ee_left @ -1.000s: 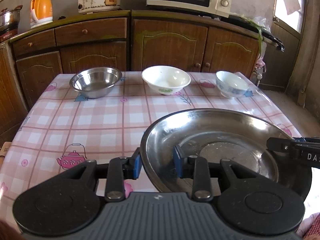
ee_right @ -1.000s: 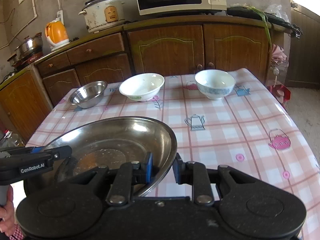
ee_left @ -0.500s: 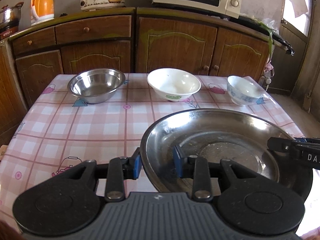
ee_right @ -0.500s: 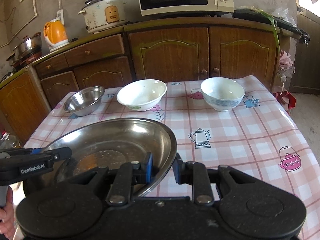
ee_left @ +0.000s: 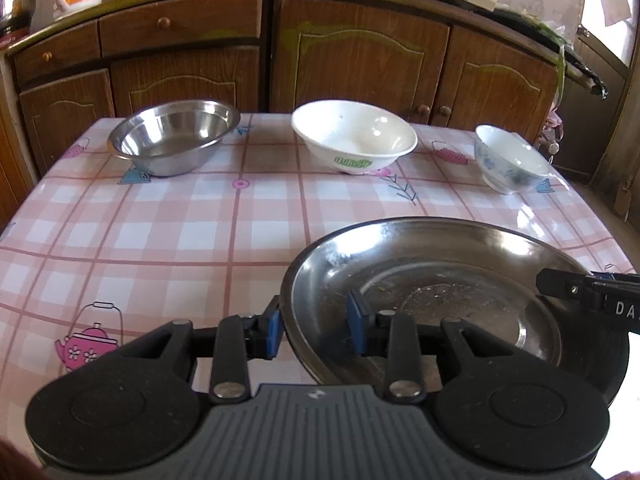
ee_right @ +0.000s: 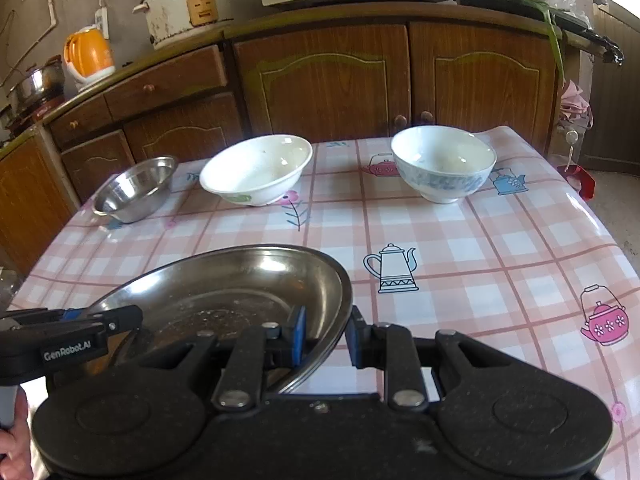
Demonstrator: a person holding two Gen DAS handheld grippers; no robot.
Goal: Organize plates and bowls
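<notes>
Two grippers, left gripper (ee_left: 314, 330) and right gripper (ee_right: 325, 336), are clenched on opposite rims of the steel plate (ee_left: 440, 288); unequal lowering could tip it from the pads.

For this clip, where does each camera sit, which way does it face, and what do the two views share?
Left wrist: on the left gripper, facing across the table to the cabinets; its fingers clamp the steel plate's left rim; the right gripper's tip enters at right.
Right wrist: on the right gripper, facing likewise, clamping the plate's right rim; the left gripper and a hand show at left.
Shared: plate, steel bowl, white bowl, blue-patterned bowl.
</notes>
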